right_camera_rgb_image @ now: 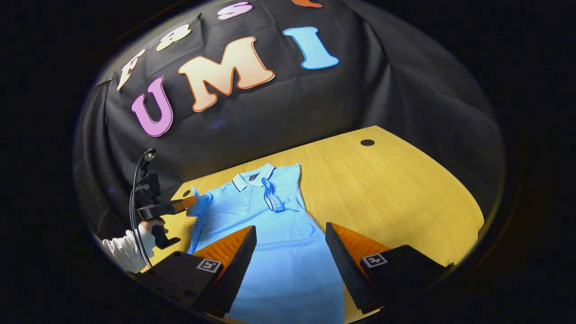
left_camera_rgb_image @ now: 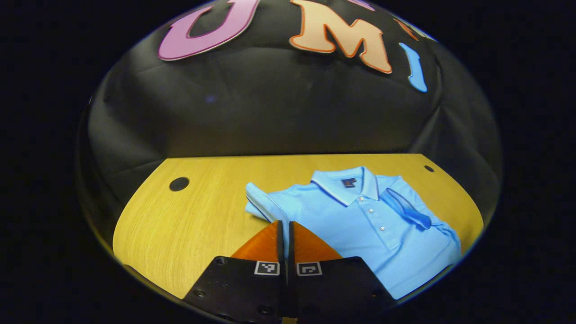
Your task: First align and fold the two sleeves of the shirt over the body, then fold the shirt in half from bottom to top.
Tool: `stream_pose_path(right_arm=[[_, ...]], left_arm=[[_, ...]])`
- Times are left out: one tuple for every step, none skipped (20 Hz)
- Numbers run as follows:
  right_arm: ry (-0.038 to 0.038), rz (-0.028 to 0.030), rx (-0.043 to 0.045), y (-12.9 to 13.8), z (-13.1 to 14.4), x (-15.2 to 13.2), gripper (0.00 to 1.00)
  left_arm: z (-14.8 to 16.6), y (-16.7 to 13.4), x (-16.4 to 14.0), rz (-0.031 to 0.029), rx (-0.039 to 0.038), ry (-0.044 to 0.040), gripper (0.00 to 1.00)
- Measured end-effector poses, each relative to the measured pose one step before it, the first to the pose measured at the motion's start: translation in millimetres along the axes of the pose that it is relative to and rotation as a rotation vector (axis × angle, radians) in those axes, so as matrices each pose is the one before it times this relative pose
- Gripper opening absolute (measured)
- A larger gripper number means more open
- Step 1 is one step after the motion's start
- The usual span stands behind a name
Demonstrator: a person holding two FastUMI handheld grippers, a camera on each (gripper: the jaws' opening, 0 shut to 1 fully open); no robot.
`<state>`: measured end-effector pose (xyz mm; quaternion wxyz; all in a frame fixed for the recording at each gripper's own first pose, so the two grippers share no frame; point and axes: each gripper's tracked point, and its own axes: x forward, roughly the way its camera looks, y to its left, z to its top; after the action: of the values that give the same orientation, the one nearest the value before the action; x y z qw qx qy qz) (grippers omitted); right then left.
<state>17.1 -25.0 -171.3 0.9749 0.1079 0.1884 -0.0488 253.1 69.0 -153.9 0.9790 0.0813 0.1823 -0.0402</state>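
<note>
A: Polo shirt (right_camera_rgb_image: 274, 234), light blue, lies flat and face up on the wooden table (right_camera_rgb_image: 405, 189), collar toward the booth's black cloth wall. One sleeve (right_camera_rgb_image: 272, 195) is already folded over the chest, just beside the button placket.

B: And the other sleeve (left_camera_rgb_image: 261, 204)?

A: Raised off the table at the shirt's far side. The left gripper (left_camera_rgb_image: 285, 234) has its fingers almost together at that sleeve's edge; whether cloth sits between them, I cannot tell from its own view. In the right gripper view the same tool (right_camera_rgb_image: 186, 204) reaches level toward the sleeve, its tips touching the cloth.

B: Who holds it?

A: A hand (right_camera_rgb_image: 150, 225) in a white sleeve, gripping the handle from below, with a cable looping up behind it.

B: The right gripper (right_camera_rgb_image: 290, 252)?

A: Spread wide, hovering above the shirt's lower body, one finger over each side of the torso.
</note>
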Motion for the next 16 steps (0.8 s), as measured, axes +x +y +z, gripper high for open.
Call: stream_pose_path(right_arm=[[-0.00004,0.00335,-0.0029,0.83,0.26,-0.88,0.97],[0.00043,0.0025,-0.00365,0.13,-0.12,0.05,0.97],[0.00208,0.00078,-0.00456,-0.41,-0.49,-0.7,0.97],[0.0005,-0.0005,-0.00481,-1.18,-0.78,-1.05,0.97],[-0.00134,-0.00126,-0.00569,-1.08,0.37,-1.48,0.97],[-0.00048,-0.00023,-0.00668,-1.38,-0.81,-0.96,0.97],[0.00107,-0.00131,-0.00625,-1.8,-0.66,-0.83,0.97],[0.00069,-0.00101,-0.00509,-1.19,-1.22,-2.16,0.97],[-0.0023,-0.00025,-0.00254,-0.79,-0.52,-1.85,0.97],[-0.00071,-0.00231,-0.00062,-0.48,-1.86,-1.37,0.97],[-0.00027,-0.00114,0.00148,-0.72,-2.13,-2.0,0.97],[0.0019,-0.00258,0.00239,-0.49,-3.31,-3.32,0.97],[0.00266,-0.00185,0.0009,-0.98,-3.5,-2.75,0.97],[-0.00052,-0.00286,-0.00048,-0.02,-4.62,-2.52,0.97],[-0.0009,-0.00485,-0.00277,0.13,-4.32,-3.89,0.97],[0.00024,-0.00487,-0.00464,-0.49,-6.16,-3.71,0.97]], left_arm=[[5.82,-18.93,3.96,-0.02921,0.02136,-0.00715,0.0],[3.29,-18.9,5.97,-0.02886,0.02075,-0.00183,0.0],[0.53,-17.16,7.04,-0.02067,0.01555,0.00319,0.0],[-0.77,-17.81,5.31,-0.02581,0.00967,0.00994,0.0],[-2.54,-17.25,4.62,-0.03066,-0.00488,0.01626,0.02],[-1.69,-17.92,2.33,-0.03111,-0.01144,0.00915,0.04],[0.68,-13.82,2.15,-0.02697,-0.01476,0.00022,0.1],[1.94,-11.96,-2.49,-0.02184,-0.01532,-0.00554,0.11],[0.89,-7.3,0.12,-0.00785,-0.00679,-0.00964,0.29],[-0.25,-6.46,-4.64,-0.01202,-0.00587,-0.0012,0.54],[-0.19,-4.59,-4.6,-0.00682,-0.00591,-0.00316,0.79],[1.69,-0.27,-6.92,0.01024,-0.00454,-0.004,0.85],[-0.88,0.07,-5.59,0.00971,-0.00542,-0.00673,0.93],[-0.28,1.34,-11.27,0.01189,-0.00461,-0.01209,0.97],[-0.96,1.53,-8.36,0.00765,-0.00375,-0.00891,0.96],[-3.98,2.62,-12.1,0.00876,-0.00591,-0.00415,0.96]])
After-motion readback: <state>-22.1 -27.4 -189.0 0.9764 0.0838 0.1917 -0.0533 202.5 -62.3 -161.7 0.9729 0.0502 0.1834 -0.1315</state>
